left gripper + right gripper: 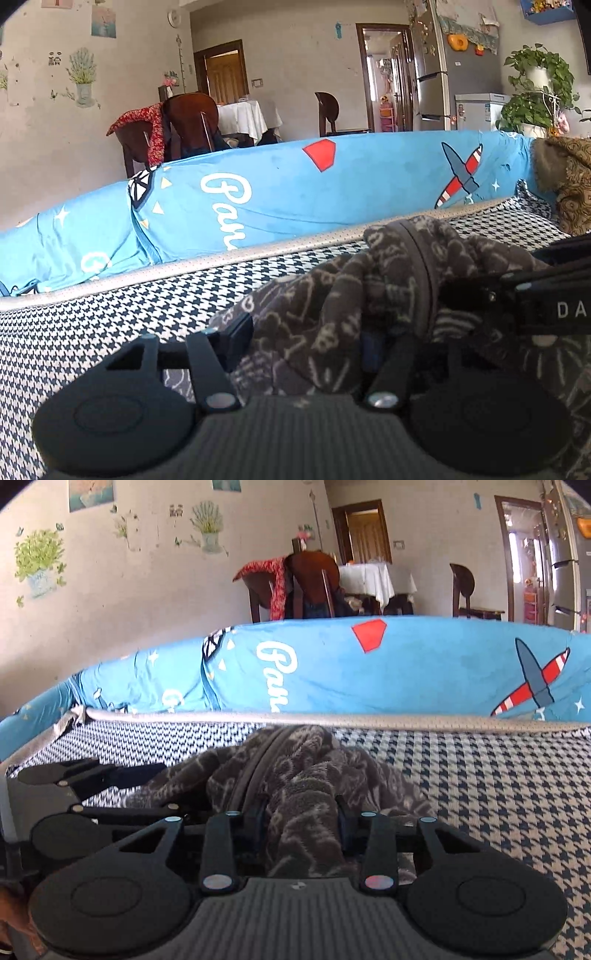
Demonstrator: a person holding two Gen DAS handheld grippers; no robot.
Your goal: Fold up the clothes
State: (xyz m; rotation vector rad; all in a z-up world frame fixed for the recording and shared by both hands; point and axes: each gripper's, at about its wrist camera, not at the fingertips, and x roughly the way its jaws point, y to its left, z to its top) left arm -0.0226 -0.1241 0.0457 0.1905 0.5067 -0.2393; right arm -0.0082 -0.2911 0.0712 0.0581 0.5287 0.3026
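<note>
A grey-brown fleece garment (406, 258) with a pale line pattern and a zip lies bunched on the houndstooth seat cover (110, 332). My left gripper (306, 343) is shut on a thick fold of it; the cloth fills the gap between its fingers. In the same view my right gripper (465, 293) reaches in from the right, buried in the same bunch. In the right wrist view the garment (306, 760) rises in a ridge from my right gripper (301, 823), which is shut on it. There my left gripper (147, 771) sits close by on the left, its tips under the cloth.
A blue printed backrest cover (295, 192) runs along the far side of the seat, with a pale piped edge (406, 722) in front of it. A brown patterned cushion (569, 184) sits at the right end. Dining chairs and a table stand behind.
</note>
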